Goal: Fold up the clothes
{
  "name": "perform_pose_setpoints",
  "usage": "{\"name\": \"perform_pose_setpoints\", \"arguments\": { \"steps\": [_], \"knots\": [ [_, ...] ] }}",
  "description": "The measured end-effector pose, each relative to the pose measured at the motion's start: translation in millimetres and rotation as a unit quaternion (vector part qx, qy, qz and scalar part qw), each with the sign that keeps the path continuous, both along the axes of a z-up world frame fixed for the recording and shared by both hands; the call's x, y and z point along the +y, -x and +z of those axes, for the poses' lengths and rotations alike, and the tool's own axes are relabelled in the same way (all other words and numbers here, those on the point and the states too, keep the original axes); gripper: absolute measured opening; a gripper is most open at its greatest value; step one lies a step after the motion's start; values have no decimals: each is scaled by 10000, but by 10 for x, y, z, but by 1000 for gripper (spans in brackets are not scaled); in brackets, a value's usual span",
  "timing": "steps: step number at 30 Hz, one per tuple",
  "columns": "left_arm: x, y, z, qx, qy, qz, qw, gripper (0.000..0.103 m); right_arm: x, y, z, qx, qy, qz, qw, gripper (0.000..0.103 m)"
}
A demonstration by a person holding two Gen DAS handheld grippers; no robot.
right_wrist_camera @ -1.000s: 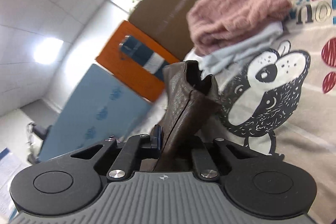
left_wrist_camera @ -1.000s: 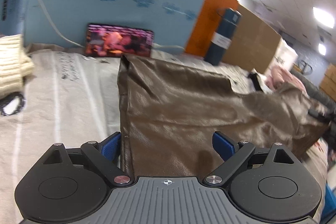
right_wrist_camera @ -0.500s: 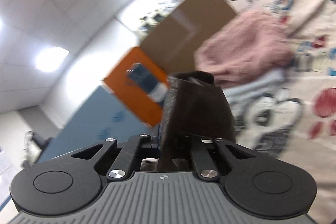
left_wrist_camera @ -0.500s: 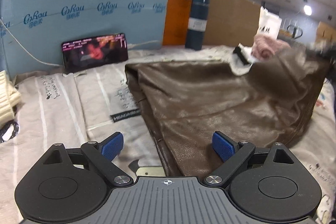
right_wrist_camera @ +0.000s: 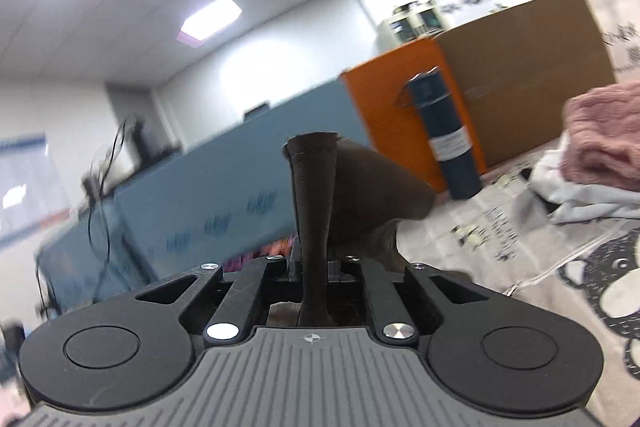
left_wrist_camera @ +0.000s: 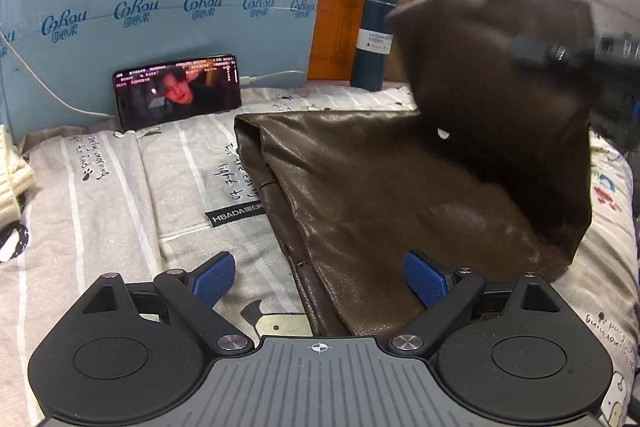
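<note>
A brown leather garment (left_wrist_camera: 380, 187) lies on the printed bedsheet (left_wrist_camera: 120, 211). Its right part (left_wrist_camera: 500, 99) is lifted and hangs in the air, folding back over the rest. My left gripper (left_wrist_camera: 318, 275) is open and empty, low over the garment's near left edge. My right gripper (right_wrist_camera: 314, 267) is shut on a bunched edge of the brown garment (right_wrist_camera: 314, 195), held high; in the left wrist view it is a dark blur at the lifted cloth (left_wrist_camera: 560, 51).
A phone (left_wrist_camera: 178, 91) leans on a blue foam board (left_wrist_camera: 160, 7) at the back. A dark blue flask (left_wrist_camera: 376, 35) stands by an orange panel. Pink and white clothes (right_wrist_camera: 600, 147) lie at the right. A cream knit (left_wrist_camera: 12, 179) is at the left edge.
My right gripper has raised the garment's right side and carried it up and leftward over the rest. My left gripper has drawn back and stays open.
</note>
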State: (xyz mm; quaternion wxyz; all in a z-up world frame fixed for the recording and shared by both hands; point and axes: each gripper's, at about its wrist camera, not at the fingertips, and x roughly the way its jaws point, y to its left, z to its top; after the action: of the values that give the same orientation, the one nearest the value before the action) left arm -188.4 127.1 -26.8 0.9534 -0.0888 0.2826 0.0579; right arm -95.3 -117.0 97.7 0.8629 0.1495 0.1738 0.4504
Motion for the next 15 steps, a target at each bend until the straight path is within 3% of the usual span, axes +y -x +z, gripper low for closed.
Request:
{"name": "perform_pose_setpoints", "arguments": {
  "steps": [5,8,10,13,15],
  "knots": [
    [116,86,49,-317,140,418,9985,94,196,208,-183,-265,608,362,9971,9],
    [222,152,81,-542,251,858,9945,94,291,332,-265,-411,918,664,9927,20],
    [292,193,103,-687,353,1120,9907,94,355,394,-306,-447,1036,914,9894,31],
    [371,252,126,-905,468,1356,9855,94,353,472,-324,-512,1044,1210,9858,59],
    [401,291,141,-1090,522,1372,9831,94,333,529,-327,-580,1028,1329,9841,83]
  ]
}}
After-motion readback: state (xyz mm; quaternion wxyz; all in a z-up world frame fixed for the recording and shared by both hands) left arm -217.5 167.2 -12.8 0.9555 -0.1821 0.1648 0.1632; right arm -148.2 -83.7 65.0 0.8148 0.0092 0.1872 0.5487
